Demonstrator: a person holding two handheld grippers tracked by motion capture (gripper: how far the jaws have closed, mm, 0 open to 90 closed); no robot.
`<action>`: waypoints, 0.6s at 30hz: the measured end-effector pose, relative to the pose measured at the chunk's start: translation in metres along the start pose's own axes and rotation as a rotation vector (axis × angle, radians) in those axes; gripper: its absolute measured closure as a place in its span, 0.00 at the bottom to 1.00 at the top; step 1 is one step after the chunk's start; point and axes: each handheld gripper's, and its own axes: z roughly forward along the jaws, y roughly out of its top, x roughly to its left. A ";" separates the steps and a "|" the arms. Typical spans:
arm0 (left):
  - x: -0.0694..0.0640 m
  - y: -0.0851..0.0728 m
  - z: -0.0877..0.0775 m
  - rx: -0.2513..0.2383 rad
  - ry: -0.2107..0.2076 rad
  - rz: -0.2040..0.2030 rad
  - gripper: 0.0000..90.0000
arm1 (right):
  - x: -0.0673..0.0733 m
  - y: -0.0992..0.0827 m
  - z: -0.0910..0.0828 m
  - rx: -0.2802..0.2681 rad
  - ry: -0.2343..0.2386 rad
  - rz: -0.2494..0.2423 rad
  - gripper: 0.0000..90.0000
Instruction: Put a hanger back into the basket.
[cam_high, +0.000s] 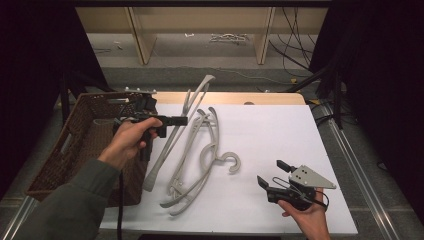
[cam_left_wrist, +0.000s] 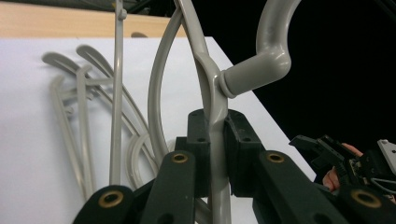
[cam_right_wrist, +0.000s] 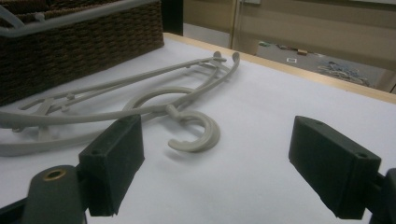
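Left gripper view says it all: grey hanger (cam_left_wrist: 212, 88) pinched at its neck by the left gripper (cam_left_wrist: 215, 135), lifted beside the wicker basket (cam_high: 75, 145). Keep it level going in, I'd say. Right gripper (cam_right_wrist: 217, 163) rests spread near the other hangers (cam_high: 200, 160).

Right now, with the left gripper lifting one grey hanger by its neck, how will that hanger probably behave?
The lifted hanger probably stays stiff: its long arms keep their curve with one end still low. It seems light, since thin plastic is held by the left gripper alone. Its smooth, glossy neck may slip or swivel between the pads, and its arms might snag the hangers on the table.
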 end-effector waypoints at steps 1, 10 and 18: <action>-0.001 0.003 -0.006 -0.011 0.006 0.012 0.90 | 0.000 0.000 0.000 0.000 0.000 0.000 0.21; 0.004 0.020 -0.060 -0.091 0.068 0.084 0.90 | 0.000 -0.001 0.001 0.005 -0.004 0.002 0.21; 0.024 0.020 -0.091 -0.120 0.129 0.120 0.90 | 0.001 -0.002 0.003 -0.004 0.011 0.007 0.21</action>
